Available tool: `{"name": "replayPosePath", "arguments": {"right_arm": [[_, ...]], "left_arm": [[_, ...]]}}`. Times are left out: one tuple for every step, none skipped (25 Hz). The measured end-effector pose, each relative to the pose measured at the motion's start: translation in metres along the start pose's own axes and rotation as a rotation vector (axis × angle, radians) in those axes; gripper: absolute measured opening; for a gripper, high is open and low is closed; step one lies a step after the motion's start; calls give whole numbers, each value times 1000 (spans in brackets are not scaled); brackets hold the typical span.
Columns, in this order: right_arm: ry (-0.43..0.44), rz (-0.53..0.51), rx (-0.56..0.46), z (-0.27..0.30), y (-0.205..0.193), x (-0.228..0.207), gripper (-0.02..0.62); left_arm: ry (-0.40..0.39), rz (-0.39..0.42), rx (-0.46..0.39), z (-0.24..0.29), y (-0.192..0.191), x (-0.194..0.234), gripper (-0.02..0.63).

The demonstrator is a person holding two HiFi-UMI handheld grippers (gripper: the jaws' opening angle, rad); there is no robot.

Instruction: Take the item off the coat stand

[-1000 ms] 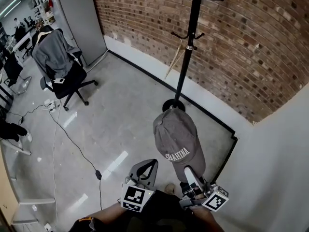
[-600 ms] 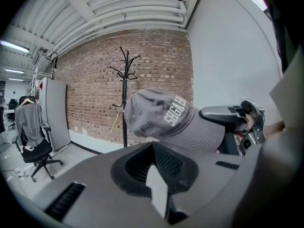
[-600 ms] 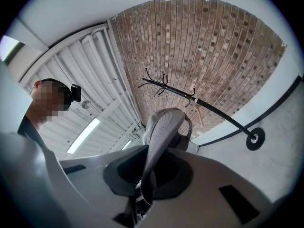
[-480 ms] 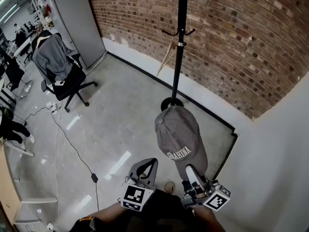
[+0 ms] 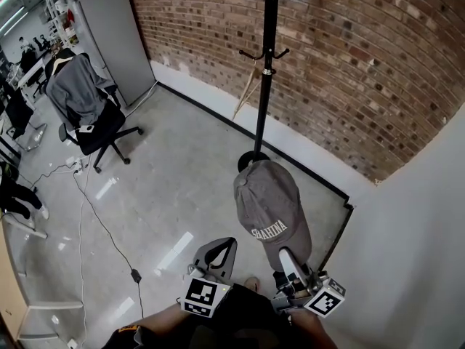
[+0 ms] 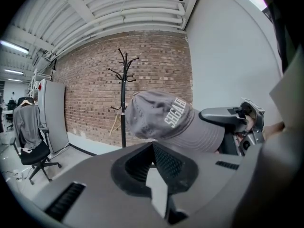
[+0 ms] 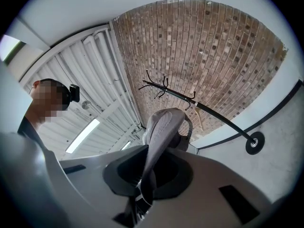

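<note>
Right claw (image 7: 144,177) clamped on cap (image 7: 166,122) brim, pinch visible only in right gripper view; left claw (image 6: 155,170) together, empty.

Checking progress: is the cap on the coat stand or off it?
Off. The cap hangs by its brim from the shut right claw, well clear of the stand.

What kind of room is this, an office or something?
Probably an office or lab workspace: a wheeled office chair draped with a jacket, and a coat stand by a bare brick wall.
</note>
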State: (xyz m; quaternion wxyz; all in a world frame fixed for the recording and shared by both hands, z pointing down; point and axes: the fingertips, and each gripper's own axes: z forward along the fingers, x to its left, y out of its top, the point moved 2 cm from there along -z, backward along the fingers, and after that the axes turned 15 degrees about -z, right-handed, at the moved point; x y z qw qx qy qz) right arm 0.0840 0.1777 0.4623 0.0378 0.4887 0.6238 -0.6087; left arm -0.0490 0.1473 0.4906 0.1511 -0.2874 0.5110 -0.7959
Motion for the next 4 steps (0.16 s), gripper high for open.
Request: {"name": "replayPosePath", "arguments": {"right_arm": [[0,0,-1,1,0,1,31],[0,-1,-1,2,0,1,31],[0,-2,-2,4,1,2,31],[-1,-3,-3,5,1,2,31]], "left_arm": [[-1,0,0,0,1,1,34],[-2,0,-1,0,2,2,34],[-2,0,-1,0,3,3,34],[-2,-1,-2,0,4,4,34]]}}
